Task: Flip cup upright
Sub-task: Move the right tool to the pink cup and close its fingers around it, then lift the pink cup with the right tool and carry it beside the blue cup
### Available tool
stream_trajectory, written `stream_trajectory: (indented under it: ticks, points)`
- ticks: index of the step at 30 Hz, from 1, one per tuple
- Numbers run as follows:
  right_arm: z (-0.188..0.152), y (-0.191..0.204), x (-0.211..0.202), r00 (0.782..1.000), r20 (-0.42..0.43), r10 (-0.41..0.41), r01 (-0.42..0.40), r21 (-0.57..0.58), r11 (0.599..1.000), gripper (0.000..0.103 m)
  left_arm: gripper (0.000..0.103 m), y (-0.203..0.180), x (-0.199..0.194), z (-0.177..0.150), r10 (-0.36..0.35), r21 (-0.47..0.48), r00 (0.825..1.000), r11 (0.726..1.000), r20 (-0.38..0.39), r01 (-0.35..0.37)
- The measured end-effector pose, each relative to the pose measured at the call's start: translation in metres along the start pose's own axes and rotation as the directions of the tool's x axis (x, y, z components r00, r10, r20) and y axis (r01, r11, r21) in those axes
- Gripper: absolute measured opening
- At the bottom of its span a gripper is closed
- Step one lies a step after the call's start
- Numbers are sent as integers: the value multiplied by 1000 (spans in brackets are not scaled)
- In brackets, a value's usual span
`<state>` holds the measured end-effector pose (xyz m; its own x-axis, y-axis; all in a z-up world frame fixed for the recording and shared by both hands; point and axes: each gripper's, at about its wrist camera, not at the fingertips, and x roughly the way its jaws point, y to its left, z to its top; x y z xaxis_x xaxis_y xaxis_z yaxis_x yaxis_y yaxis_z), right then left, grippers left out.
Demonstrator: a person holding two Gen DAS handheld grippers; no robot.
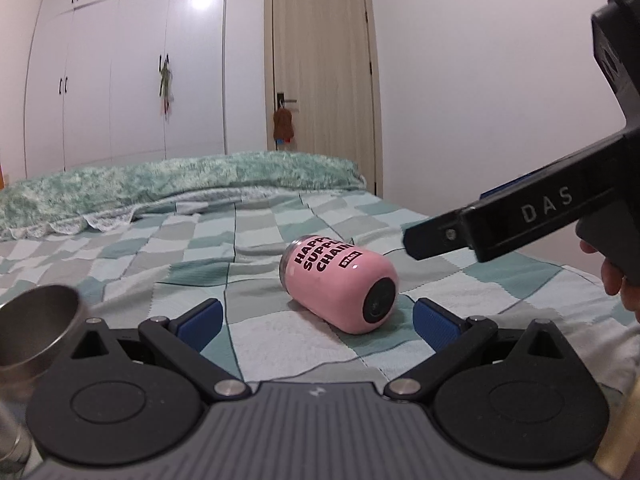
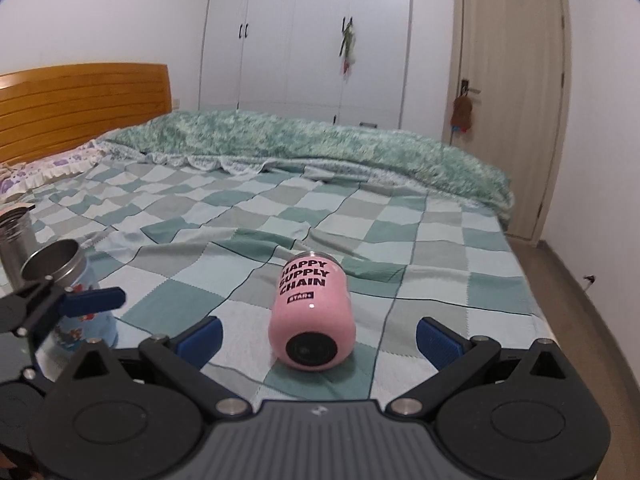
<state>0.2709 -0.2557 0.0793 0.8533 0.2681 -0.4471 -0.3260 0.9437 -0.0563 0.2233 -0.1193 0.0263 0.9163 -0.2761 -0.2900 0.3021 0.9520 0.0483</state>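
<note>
Bed (image 2: 440, 240), checked green-and-white cover: we take it as the work surface; its softness likely keeps a lying cup from rolling.

Fleece blanket (image 2: 320, 140), green, bunched along the far side, well apart from our work.

Left gripper (image 1: 316, 316): we hold it low, just short of the cup, blue fingers (image 1: 200, 316) spread wide and empty, the cup's base between their lines of reach.

Right gripper (image 2: 318, 334): likewise wide and empty, aimed squarely at the cup's base; in the left view its body comes in from the upper right above the cup. We judge it the better aligned for the grasp.

Steel-rimmed cup with blue print (image 2: 76, 292), standing upright at our left, just beside the left gripper; a plain steel canister (image 2: 16, 236) behind it. We read these as bystanders, not the target.

Pink cup (image 2: 312, 316), lettered "HAPPY SUPPLY CHAIN": on its side on the bed, dark base toward us, mouth pointing away, touched by neither gripper. Flip not yet begun; we would close across the pink wall and tip the mouth upward. The rounded, glossy body may slip.
</note>
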Motion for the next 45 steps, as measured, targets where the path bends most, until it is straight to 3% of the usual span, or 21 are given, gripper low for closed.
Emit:
stream_trajectory:
  ticks: [9,21,29,36,45]
  points:
    - [25,-16,74,993,-110,33,-31,24,999,103,103,5,50,9,35,-22,996,999,-80,-37]
    - [25,-27,144,966,-223,130,-111,99,989,103,103,17,91,9,64,-69,981,995,-183,-78]
    - [23,-22,176,935,-305,179,-151,115,982,85,103,20,97,6,67,-79,975,993,-211,-85]
    - [21,-27,165,940,-285,190,-149,159,976,84,103,18,91,8,66,-66,979,995,-190,-80]
    - [20,-26,113,951,-253,178,-132,188,973,84,103,-1,50,14,42,-31,987,998,-158,-47]
